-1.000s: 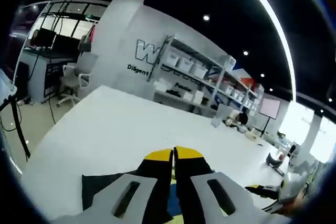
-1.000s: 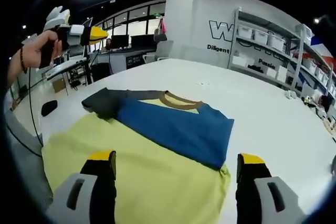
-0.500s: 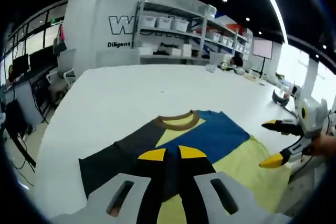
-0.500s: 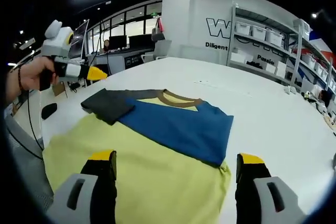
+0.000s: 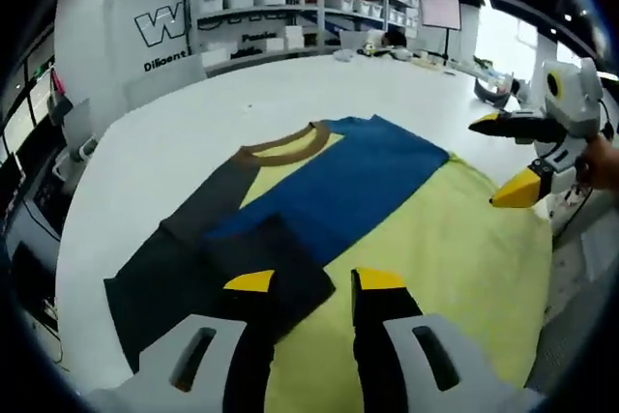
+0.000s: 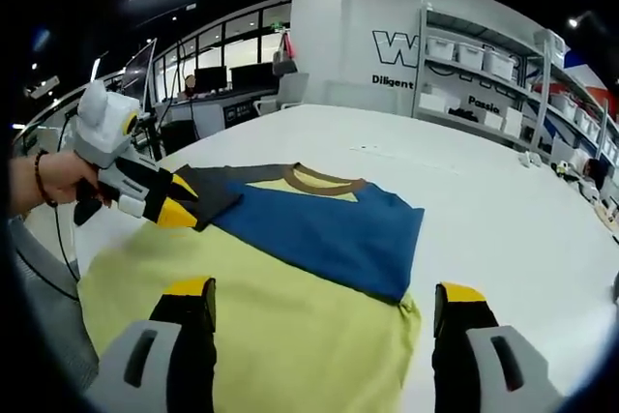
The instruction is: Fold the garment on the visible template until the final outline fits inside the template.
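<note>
Shirt fabric looks light and floppy: yellow, blue and dark grey T-shirt [image 5: 387, 200] lies flat on white table [image 6: 503, 210]. I'd pinch the folded grey sleeve [image 5: 261, 263] edge. Left gripper [image 5: 314, 282] barely parted, right gripper [image 6: 324, 292] wide, both empty.

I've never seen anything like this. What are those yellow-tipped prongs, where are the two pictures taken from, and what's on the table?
No robot here: a person holds a two-pronged grasping tool in each hand, and a camera rides on each. The left tool rises from the bottom of the left gripper view; the right tool does the same in the right gripper view. Each also appears in the other's picture, held by a hand. On the white table lies a shirt, yellow with a blue panel, dark sleeve and brown collar, partly folded. Both tools are open, holding nothing.
</note>
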Available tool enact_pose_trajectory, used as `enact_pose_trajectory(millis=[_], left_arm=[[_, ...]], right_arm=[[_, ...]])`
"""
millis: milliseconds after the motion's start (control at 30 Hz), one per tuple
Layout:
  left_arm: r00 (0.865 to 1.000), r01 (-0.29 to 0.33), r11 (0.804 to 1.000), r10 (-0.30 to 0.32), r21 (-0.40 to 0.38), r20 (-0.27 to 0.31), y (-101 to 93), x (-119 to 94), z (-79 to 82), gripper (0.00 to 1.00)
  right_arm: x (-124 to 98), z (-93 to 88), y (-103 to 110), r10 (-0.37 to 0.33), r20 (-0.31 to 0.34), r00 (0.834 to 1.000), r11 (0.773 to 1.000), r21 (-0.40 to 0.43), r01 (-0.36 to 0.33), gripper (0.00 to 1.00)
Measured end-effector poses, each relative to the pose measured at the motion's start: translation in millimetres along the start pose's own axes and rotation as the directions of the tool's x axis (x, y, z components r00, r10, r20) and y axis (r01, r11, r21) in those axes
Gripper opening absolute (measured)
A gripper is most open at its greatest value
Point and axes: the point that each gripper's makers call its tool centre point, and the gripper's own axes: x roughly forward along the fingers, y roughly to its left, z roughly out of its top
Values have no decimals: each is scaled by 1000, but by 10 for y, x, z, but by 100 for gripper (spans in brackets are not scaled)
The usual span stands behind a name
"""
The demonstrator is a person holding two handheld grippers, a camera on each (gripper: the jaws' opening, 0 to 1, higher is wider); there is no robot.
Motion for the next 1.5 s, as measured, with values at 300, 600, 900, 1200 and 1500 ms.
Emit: enact_pose_trajectory(millis=[300,600,900,1200,1500], left_arm=[[1000,-27,1000,27,-10,-3,41,72,-110,9],[995,-44,993,54,-108,87,123,-110,93,0],[962,51,938,45,-343,268,159,-402,639,0],[937,109,926,26,-362,349,-45,-360,1187,0],[925,183,906,-27,-382,378,-475,-83,1570,0]], right_arm=[[-9,5,-19,-3,7,1000,1000,15,3,92],[-4,13,-5,1,8,1000,1000,17,-1,92],[-2,59,31,14,27,1000,999,40,-15,94],[7,39,50,22,14,1000,999,33,-22,94],[22,-12,53,23,-15,1000,1000,16,-23,96]])
